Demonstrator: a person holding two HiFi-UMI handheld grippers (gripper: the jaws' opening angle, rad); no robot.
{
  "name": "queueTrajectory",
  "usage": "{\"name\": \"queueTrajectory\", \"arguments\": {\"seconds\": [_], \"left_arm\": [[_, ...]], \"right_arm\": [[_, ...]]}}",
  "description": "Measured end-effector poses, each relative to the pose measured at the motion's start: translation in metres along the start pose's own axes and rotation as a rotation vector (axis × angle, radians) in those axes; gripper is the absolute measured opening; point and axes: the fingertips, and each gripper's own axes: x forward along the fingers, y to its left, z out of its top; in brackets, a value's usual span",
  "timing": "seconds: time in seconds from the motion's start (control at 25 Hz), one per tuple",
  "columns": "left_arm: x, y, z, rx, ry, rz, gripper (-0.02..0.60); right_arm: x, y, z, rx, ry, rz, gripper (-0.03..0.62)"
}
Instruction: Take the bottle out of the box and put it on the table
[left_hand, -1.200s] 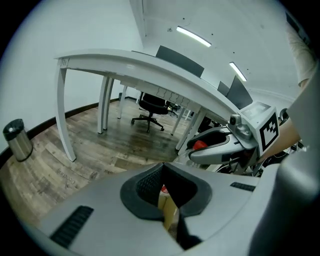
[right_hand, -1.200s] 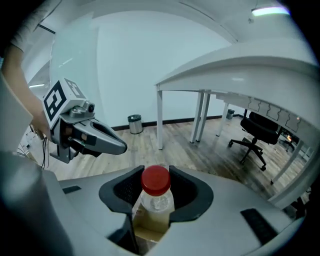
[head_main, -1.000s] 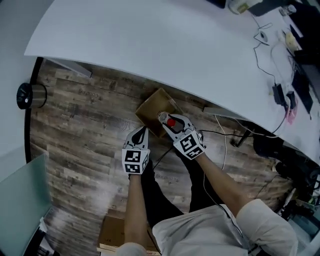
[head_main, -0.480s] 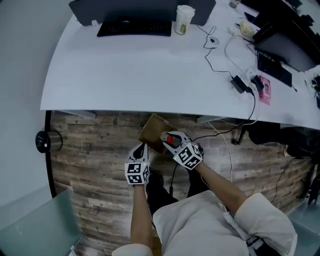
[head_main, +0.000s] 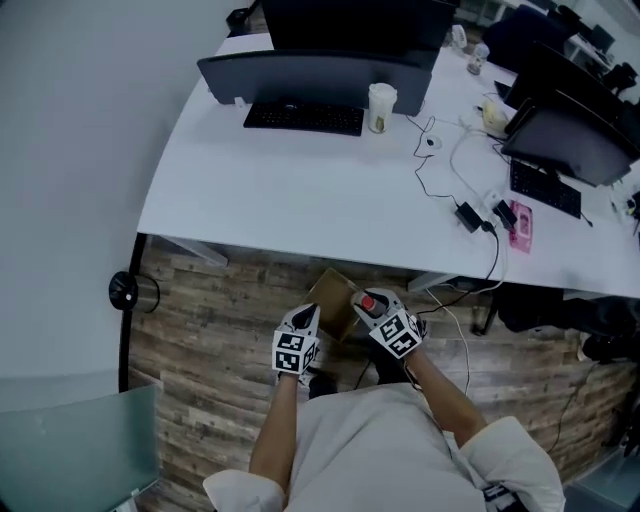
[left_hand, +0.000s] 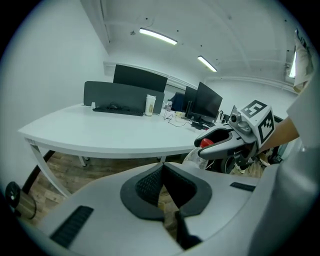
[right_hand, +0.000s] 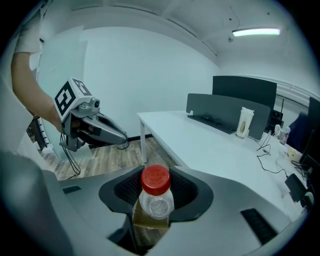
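Two grippers hang just off the table's (head_main: 300, 190) near edge, above the box (head_main: 332, 298). The right gripper (head_main: 366, 300) clamps the red-capped bottle (right_hand: 156, 199); the left gripper (head_main: 311, 313) is clenched, empty.

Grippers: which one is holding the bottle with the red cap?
The right gripper. Its jaws clamp the clear bottle just under its red cap, while the left gripper beside it is closed on nothing.

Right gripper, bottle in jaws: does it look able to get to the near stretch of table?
Probably yes. Right gripper is shut on the bottle and looks above table height; the near stretch is bare, with cup and keyboard far back.
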Motion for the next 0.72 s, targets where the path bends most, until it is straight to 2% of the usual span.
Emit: {"name": "queueTrajectory", "arguments": {"seconds": [0.16,0.44,0.72], "left_arm": [[-0.013,-0.006,0.022,0.016,-0.019,-0.024,0.014],[0.002,-0.017,0.079,0.089,-0.074,-0.071,0.014],[0.021,-0.041,0.107,0.116,-0.102,-0.136,0.014]], "right_arm": [[-0.021,0.005,0.019,0.025,-0.024,-0.003,0.184],[-0.046,-0.019,0.048,0.111,-0.112,-0.062,0.184],[-0.074,-0.045,0.08,0.095,-0.164,-0.082,0.184]]}}
